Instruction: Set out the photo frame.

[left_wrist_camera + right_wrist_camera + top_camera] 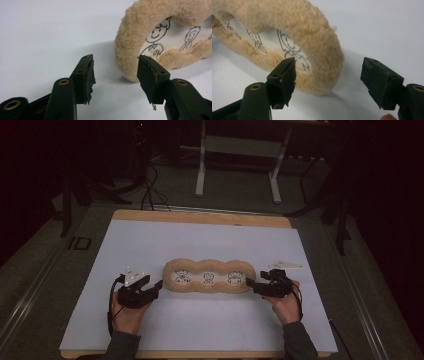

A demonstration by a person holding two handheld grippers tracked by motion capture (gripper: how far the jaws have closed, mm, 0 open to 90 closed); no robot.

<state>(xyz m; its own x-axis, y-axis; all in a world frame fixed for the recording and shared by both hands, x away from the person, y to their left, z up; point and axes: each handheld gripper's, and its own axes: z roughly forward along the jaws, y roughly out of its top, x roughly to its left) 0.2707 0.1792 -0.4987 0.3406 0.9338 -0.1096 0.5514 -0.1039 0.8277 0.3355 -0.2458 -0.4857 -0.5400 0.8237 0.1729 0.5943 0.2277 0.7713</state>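
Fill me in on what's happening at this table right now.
A person sits at a table covered by a white sheet, a gripper in each hand. Between them lies a tan plush frame with three cartoon drawings inside. The left gripper is at the frame's left end and the right gripper at its right end. Both stand open with nothing between their fingers; the frame rests flat on the sheet.

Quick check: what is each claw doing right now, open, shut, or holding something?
Left claw: open, holding nothing, at the plush frame's end.
Right claw: open, holding nothing, at its other end.
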